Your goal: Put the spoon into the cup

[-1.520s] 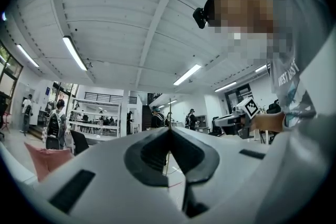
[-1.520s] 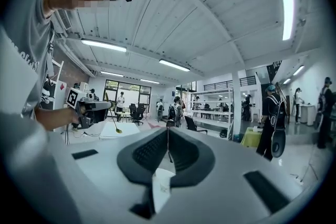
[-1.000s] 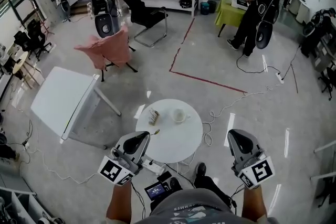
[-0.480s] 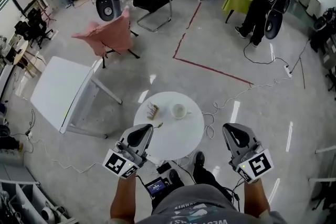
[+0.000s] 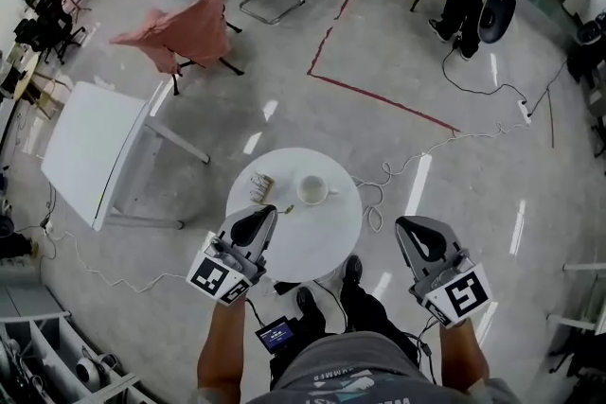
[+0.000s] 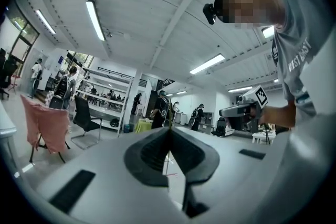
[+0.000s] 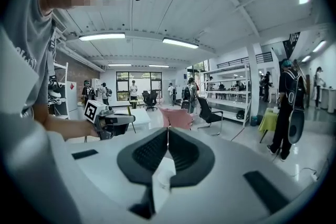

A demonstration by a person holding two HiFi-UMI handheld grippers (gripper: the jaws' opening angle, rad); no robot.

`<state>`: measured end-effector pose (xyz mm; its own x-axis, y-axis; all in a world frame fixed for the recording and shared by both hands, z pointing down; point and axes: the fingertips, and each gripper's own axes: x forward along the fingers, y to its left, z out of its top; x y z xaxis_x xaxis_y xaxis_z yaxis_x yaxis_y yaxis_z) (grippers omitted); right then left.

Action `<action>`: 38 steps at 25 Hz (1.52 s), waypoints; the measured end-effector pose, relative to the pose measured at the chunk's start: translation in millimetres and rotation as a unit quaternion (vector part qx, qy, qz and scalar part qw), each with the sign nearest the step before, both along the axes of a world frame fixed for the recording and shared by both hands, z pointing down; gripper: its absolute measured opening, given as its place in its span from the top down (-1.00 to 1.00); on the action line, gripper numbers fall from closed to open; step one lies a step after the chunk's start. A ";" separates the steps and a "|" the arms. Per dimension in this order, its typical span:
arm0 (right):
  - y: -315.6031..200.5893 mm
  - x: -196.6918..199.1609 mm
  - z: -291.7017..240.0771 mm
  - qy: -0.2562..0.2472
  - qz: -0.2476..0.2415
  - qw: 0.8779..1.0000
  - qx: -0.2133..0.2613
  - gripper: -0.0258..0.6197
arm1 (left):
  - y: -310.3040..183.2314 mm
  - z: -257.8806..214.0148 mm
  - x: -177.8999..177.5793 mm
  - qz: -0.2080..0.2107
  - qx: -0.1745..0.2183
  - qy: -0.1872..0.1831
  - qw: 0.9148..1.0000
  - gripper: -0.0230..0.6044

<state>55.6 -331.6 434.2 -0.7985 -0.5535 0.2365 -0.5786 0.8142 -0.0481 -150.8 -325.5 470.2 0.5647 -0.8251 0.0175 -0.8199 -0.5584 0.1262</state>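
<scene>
Left tool (image 5: 269, 212) in the head view reaches over the near edge of a round white surface (image 5: 327, 237), its tip closed to a point. The right tool (image 5: 406, 225) hangs over the floor to the right of the surface, apart from it, its tip closed too.

A white cup (image 5: 311, 189) stands upright near the middle of the surface with its handle to the right. Its inside shows only white, and it is too small to tell more. To its left lies a small tan thing (image 5: 260, 187) that is too small to name. The spoon (image 5: 287, 208) is a thin dark sliver lying flat on the surface, outside the cup, near its lower left. It sits just ahead of the left tool's tip, between that tip and the cup, and whether the two touch cannot be made out. The right tool is well apart from both spoon and cup.

In the left gripper view, the left tool (image 6: 169, 129) has its two dark jaws pressed together at the tip, with nothing held. Beyond it are a room with shelves and a pink-draped chair (image 6: 44, 119).

In the right gripper view, the right tool (image 7: 168, 128) likewise has its jaws meeting at the tip, with nothing held. The pink-draped chair (image 7: 178, 117) stands straight ahead in the distance.
</scene>
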 end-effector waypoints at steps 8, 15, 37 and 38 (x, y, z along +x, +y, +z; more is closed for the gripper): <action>-16.3 7.0 35.1 0.010 -0.008 0.999 -0.039 0.91 | -26.8 50.0 7.8 -0.005 -0.036 0.001 0.999 0.92; -19.9 14.9 61.3 0.021 -0.017 0.997 -0.071 0.91 | -42.9 86.1 15.3 -0.012 -0.055 0.004 0.998 0.92; -18.7 18.7 98.8 0.042 -0.033 0.990 -0.134 0.91 | -59.9 179.5 14.6 -0.032 -0.101 0.001 0.994 0.92; -18.4 18.3 99.1 0.042 -0.033 0.989 -0.135 0.91 | -59.3 182.7 14.0 -0.034 -0.103 0.000 0.994 0.92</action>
<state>73.8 -350.0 533.3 -0.8019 -0.4088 0.4356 -0.5360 0.8144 -0.2224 -136.7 -384.8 652.9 0.5084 -0.8398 0.1903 -0.8544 -0.4645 0.2328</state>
